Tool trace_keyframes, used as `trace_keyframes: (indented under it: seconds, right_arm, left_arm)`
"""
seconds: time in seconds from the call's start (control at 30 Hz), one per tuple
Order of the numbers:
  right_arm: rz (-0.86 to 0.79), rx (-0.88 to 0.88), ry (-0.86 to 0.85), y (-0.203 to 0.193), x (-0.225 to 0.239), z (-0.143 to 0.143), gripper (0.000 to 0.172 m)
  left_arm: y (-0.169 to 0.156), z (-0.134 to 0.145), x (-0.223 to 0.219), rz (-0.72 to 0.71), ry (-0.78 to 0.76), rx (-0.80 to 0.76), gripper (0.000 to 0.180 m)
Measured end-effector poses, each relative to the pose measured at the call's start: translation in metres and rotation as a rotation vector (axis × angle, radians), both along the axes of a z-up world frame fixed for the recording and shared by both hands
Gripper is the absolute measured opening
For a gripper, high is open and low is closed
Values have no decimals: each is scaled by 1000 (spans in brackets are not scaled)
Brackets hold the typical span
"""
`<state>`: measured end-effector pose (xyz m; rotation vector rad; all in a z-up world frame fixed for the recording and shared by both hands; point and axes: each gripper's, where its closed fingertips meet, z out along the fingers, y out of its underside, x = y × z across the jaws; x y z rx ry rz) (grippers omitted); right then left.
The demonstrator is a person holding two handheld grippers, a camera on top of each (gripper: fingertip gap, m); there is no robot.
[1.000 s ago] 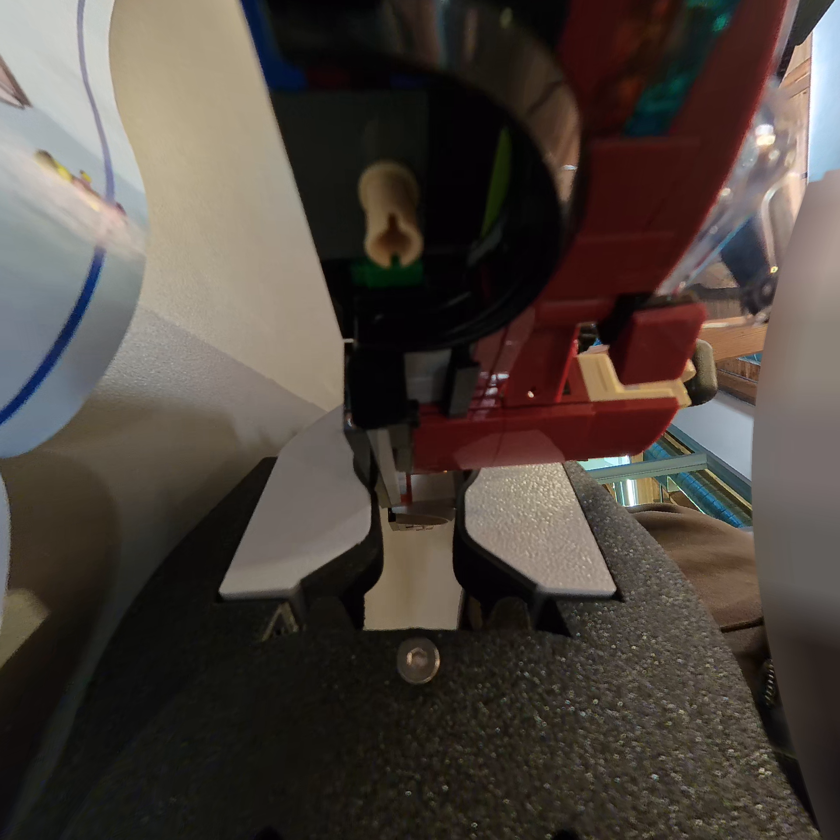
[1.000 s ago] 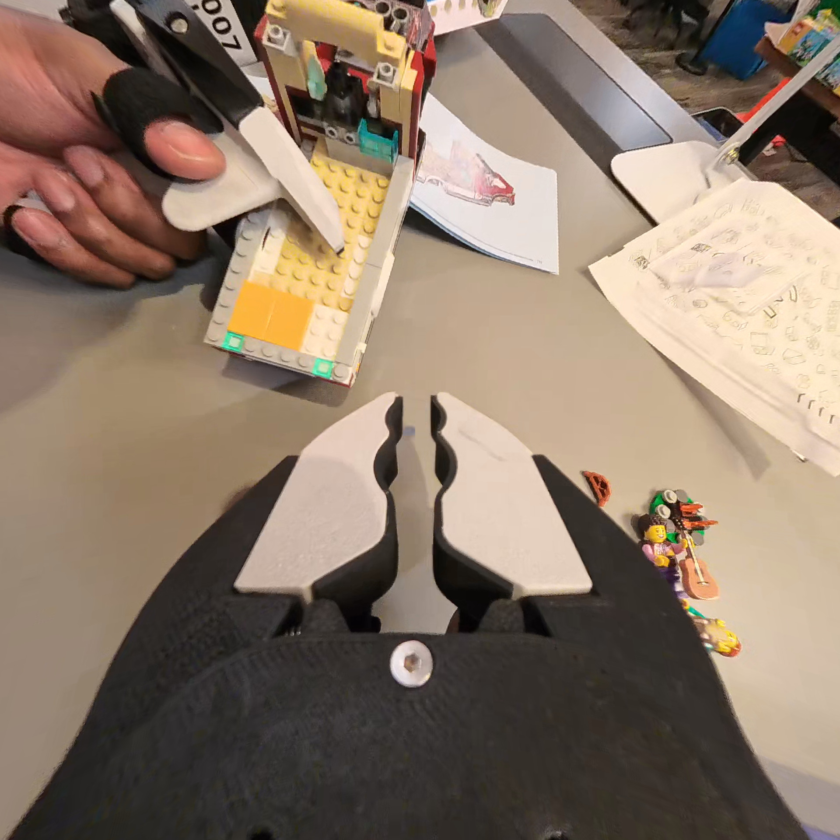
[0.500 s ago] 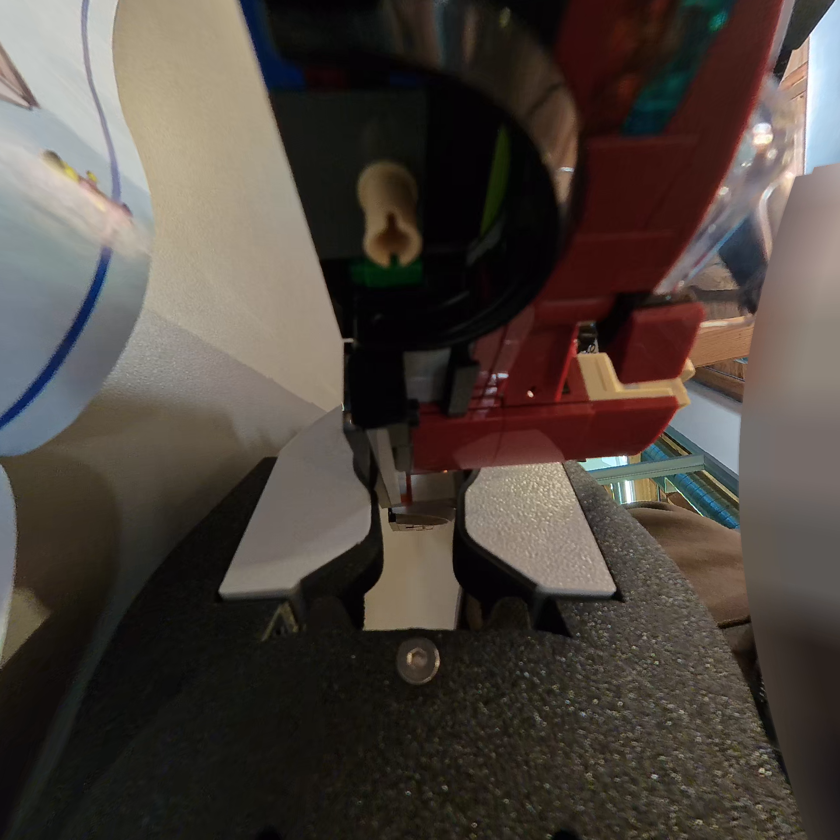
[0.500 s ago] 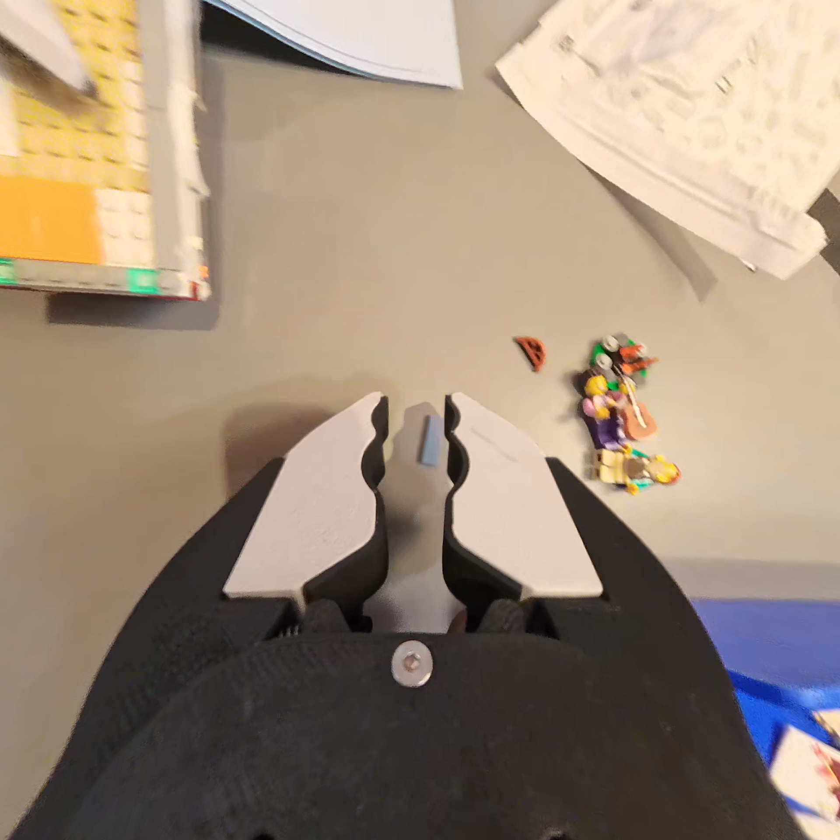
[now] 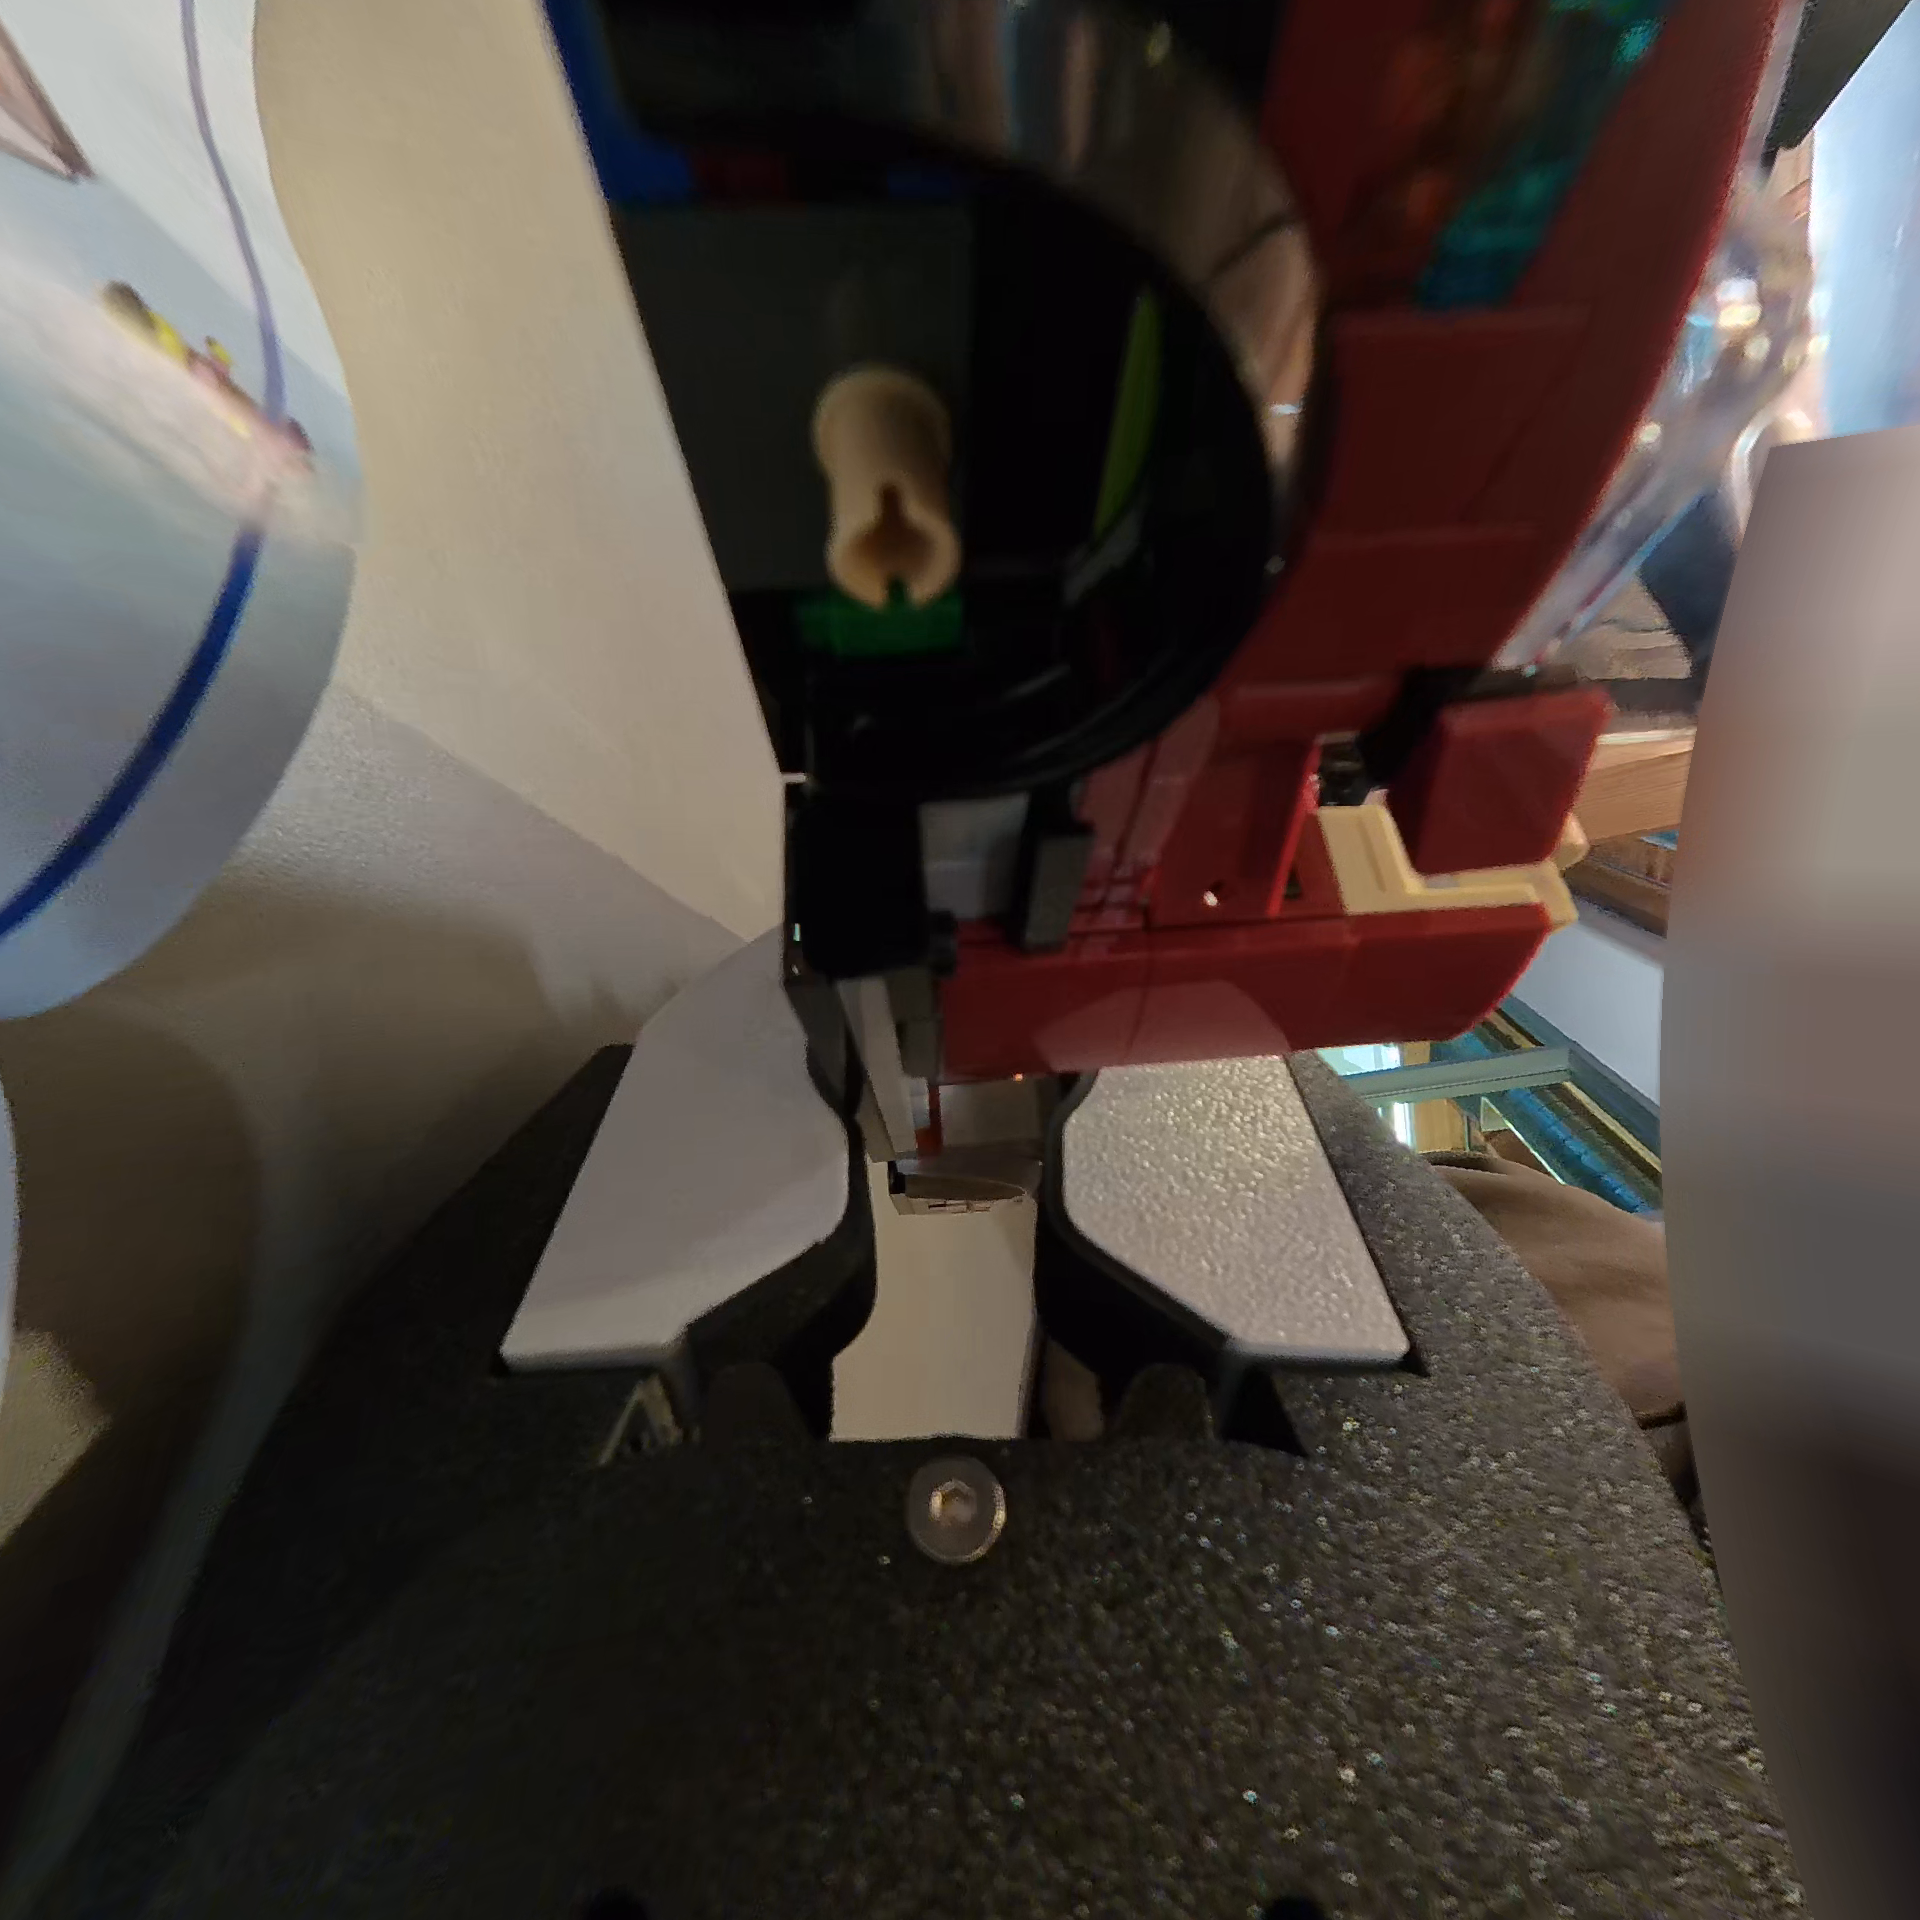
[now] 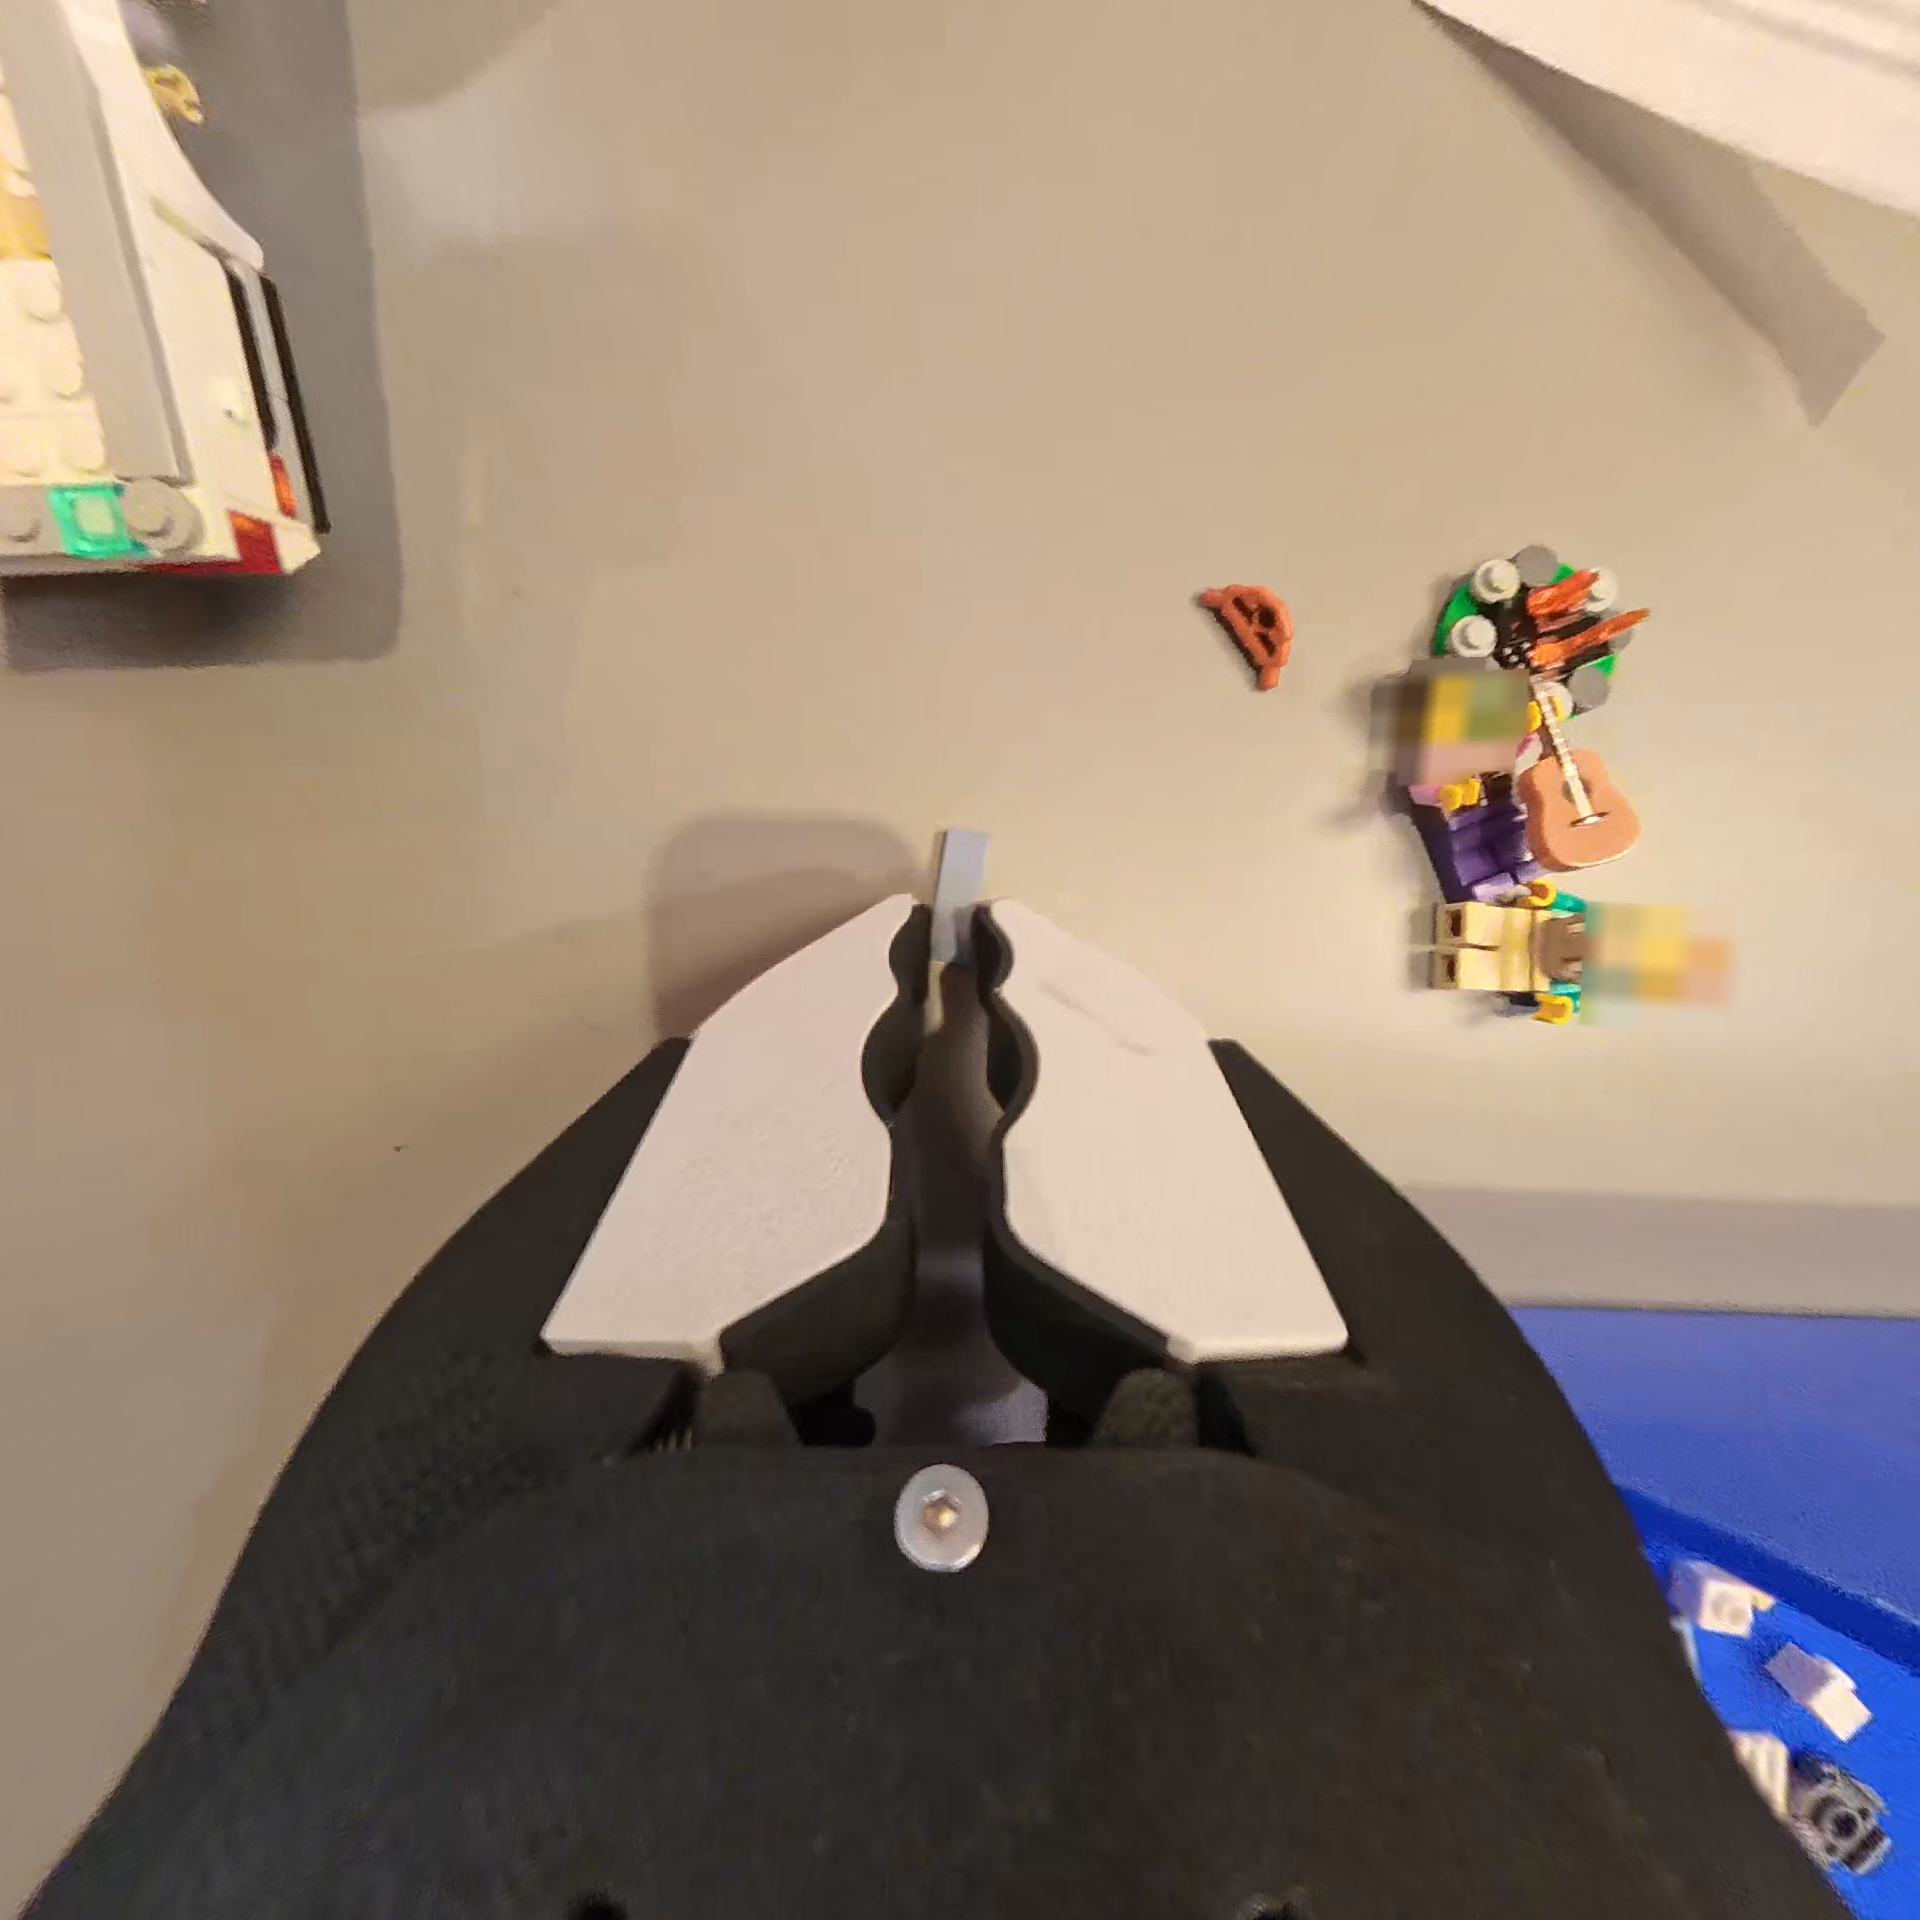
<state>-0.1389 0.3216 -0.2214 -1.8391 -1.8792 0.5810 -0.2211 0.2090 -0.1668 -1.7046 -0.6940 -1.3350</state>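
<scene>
My left gripper (image 5: 935,1049) is shut on the lower edge of a brick-built vehicle (image 5: 1226,987) with dark red bodywork, a black wheel arch and a tan pin. The model fills the left wrist view close up, and its white and tan side shows at the left edge of the right wrist view (image 6: 135,343). My right gripper (image 6: 954,920) is low over the grey table (image 6: 831,520). It is shut on a small light blue flat tile (image 6: 961,868), which sticks out past the fingertips (image 6: 1029,935).
To the right of the right gripper lie a small brown piece (image 6: 1252,629), a green round piece with orange flames (image 6: 1527,623) and two minifigures with a guitar (image 6: 1496,821). A paper sheet (image 6: 1714,83) is at the top right. A blue tray with loose pieces (image 6: 1714,1507) is at the bottom right. Spacing between my two grippers at the tips: around 15 cm. Measured from the fingertips, the small brown piece (image 6: 1252,629) is 7 cm or so from the right gripper and 20 cm from the left.
The right gripper swung away from the model and down to the table. Its fingers opened around the blue tile lying there, then closed on it. The left gripper and model have stayed still.
</scene>
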Motion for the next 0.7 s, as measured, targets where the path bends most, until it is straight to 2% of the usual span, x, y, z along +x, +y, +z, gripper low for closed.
trace_keyframes:
  seconds: [0.2,0.3,0.53,0.7]
  right_arm:
    - [25,0,2,-5,-2,0,7]
    - [55,-15,54,-15,-8,11,7]
    - [186,-177,246,-74,-28,60,8]
    - [234,-235,258,-111,-45,65,8]
  left_arm:
    - [0,0,6,-12,-27,-1,32]
    - [0,0,7,-7,-48,-5,32]
    - [1,-1,2,36,-86,-10,32]
    - [1,2,2,45,-104,13,32]
